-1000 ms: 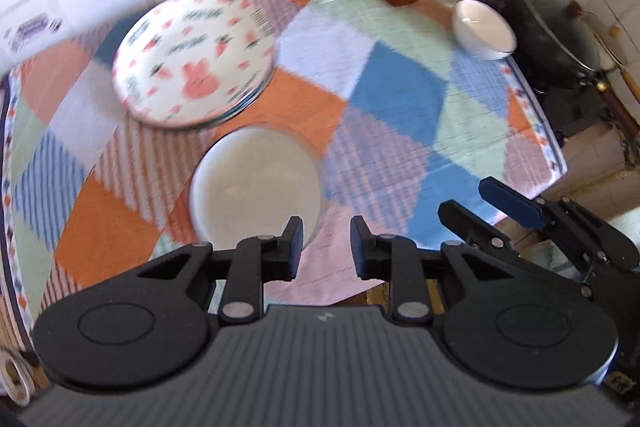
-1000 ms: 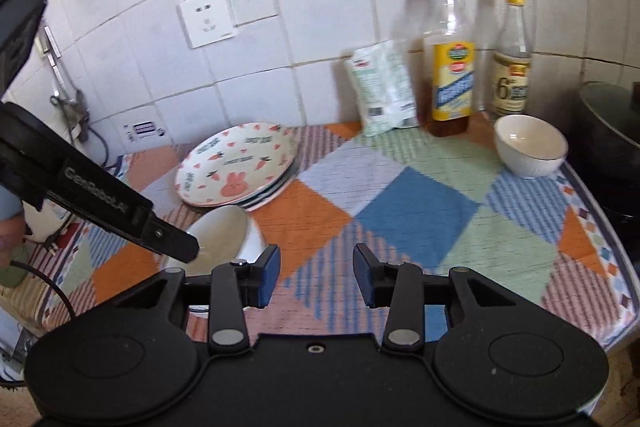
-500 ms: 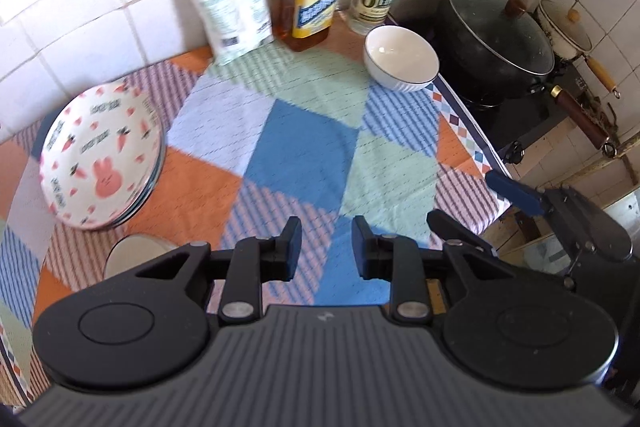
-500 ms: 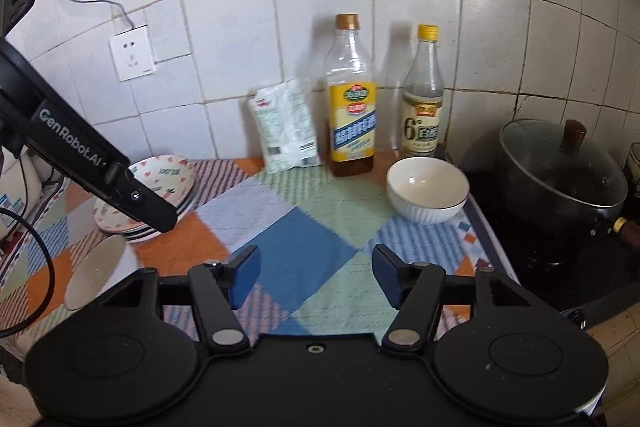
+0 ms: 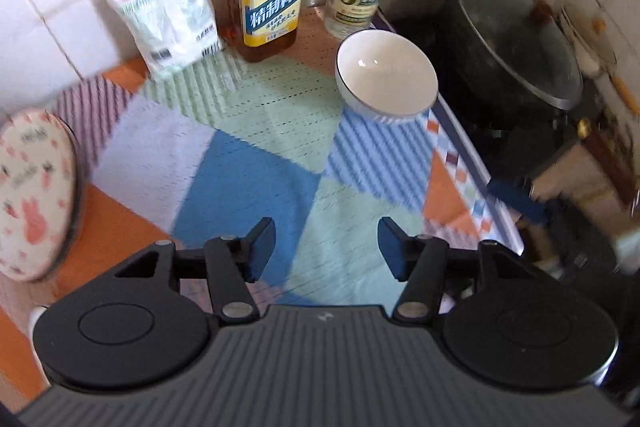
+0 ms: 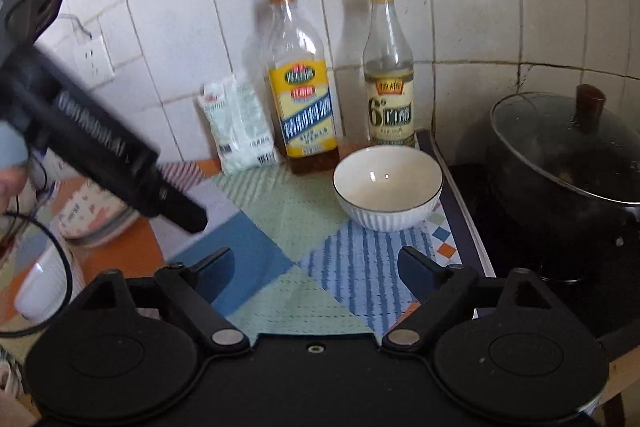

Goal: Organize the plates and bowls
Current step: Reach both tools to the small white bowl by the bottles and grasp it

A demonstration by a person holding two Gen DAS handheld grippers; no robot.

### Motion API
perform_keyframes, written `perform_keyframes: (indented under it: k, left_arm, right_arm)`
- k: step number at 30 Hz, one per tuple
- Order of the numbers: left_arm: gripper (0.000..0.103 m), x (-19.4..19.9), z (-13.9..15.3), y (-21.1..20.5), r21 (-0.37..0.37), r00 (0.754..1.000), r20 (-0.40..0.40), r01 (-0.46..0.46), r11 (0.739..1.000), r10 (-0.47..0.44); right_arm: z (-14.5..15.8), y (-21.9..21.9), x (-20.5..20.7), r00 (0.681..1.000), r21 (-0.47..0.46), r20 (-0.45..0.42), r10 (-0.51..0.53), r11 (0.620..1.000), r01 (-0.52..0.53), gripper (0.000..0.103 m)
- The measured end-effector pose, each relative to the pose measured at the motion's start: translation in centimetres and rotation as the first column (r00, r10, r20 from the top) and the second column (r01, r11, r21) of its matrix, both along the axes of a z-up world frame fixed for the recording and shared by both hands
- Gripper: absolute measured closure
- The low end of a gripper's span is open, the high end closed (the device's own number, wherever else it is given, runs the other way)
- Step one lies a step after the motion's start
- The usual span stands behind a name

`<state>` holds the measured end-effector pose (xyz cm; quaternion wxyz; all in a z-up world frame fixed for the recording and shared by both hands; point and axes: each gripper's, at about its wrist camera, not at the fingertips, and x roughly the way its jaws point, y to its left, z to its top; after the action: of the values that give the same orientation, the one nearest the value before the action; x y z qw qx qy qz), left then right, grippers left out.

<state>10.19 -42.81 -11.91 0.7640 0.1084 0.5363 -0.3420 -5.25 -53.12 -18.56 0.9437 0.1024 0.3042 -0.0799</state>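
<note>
A white ribbed bowl (image 5: 386,77) stands on the patchwork cloth at the back right, next to the stove; it also shows in the right wrist view (image 6: 388,185). My left gripper (image 5: 326,247) is open and empty, above the cloth, well short of the bowl. My right gripper (image 6: 314,273) is open wide and empty, facing the bowl from the front. A stack of rabbit-print plates (image 5: 34,187) lies at the left, also in the right wrist view (image 6: 90,215). A second white bowl (image 6: 42,283) sits near the plates at the front left.
Two bottles (image 6: 302,99) (image 6: 388,83) and a white packet (image 6: 238,125) stand against the tiled wall behind the bowl. A dark lidded pot (image 6: 568,151) sits on the stove at the right. The left gripper's body (image 6: 100,155) crosses the right wrist view.
Both grippers have swung right and forward towards the back-right bowl, away from the plates and front bowl. Both have opened wider.
</note>
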Motion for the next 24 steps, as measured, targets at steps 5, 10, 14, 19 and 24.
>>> perform_keyframes:
  k: [5,10,14,19,24]
  left_arm:
    - [0.047,2.3,-0.7,-2.0,-0.044,0.998,0.002,-0.066,0.997,0.066]
    - [0.047,3.7,-1.7,-4.2,-0.03,0.994,0.079,-0.077,0.997,0.079]
    - [0.046,5.0,-3.0,-5.7,-0.043,0.995,0.054,-0.085,0.995,0.088]
    - [0.042,6.4,-4.7,-7.5,-0.073,0.992,0.051,-0.108,0.991,0.112]
    - [0.042,7.4,-7.4,-9.5,-0.102,0.991,0.005,-0.135,0.986,0.136]
  right_arm:
    - [-2.3,-2.5,2.3,0.998,-0.002,-0.063,-0.005,1.0,0.005,0.012]
    - [-4.4,-4.8,4.8,0.996,0.03,-0.09,-0.018,0.999,0.021,0.012]
    - [-5.4,-6.1,6.5,0.996,0.065,-0.084,-0.032,0.997,0.038,0.012]
    - [-6.6,-6.1,8.4,0.991,0.018,-0.131,-0.032,0.999,0.035,0.012]
    - [-7.5,-5.6,9.3,0.986,-0.032,-0.158,-0.051,0.998,0.046,0.011]
